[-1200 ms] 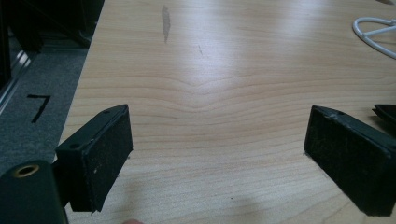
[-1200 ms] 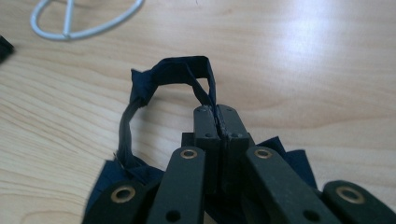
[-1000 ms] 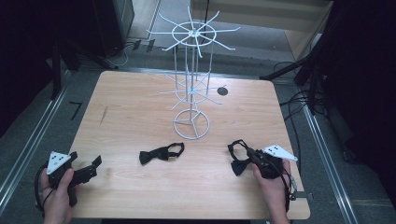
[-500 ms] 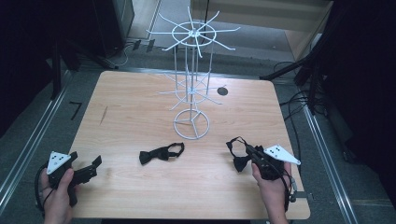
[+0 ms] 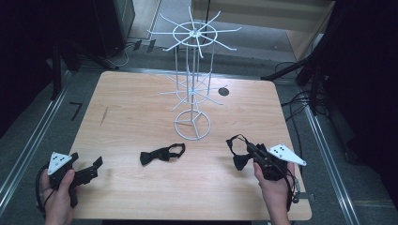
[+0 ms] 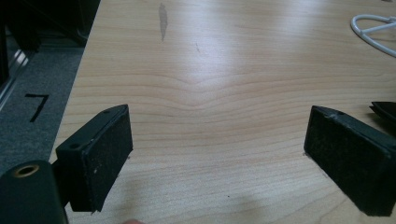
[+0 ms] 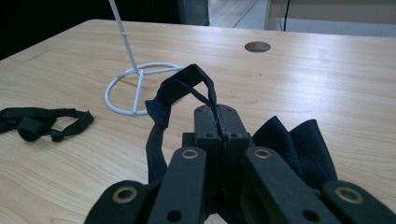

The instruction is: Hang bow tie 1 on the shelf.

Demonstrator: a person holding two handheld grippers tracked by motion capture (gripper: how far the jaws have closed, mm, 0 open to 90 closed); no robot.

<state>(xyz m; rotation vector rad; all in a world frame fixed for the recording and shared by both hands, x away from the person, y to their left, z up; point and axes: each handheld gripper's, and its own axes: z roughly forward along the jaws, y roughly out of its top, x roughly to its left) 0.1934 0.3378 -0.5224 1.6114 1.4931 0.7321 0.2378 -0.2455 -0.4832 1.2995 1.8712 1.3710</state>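
Your right tongs (image 7: 218, 122) pinch a dark bow tie (image 7: 289, 142) by its strap just above the tabletop (image 5: 141, 112) — likely bound for the wire rack (image 5: 192, 89) — while your left tongs (image 6: 219, 163) wait spread and empty, a second bow tie (image 5: 162, 154) lying between.

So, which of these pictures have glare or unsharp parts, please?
Left gripper view: a pale glare patch on the light wooden table; the open left tool's near black parts look soft. Right gripper view: the right tool, shut on the dark blue bow tie, is sharp. High view: dark surroundings.
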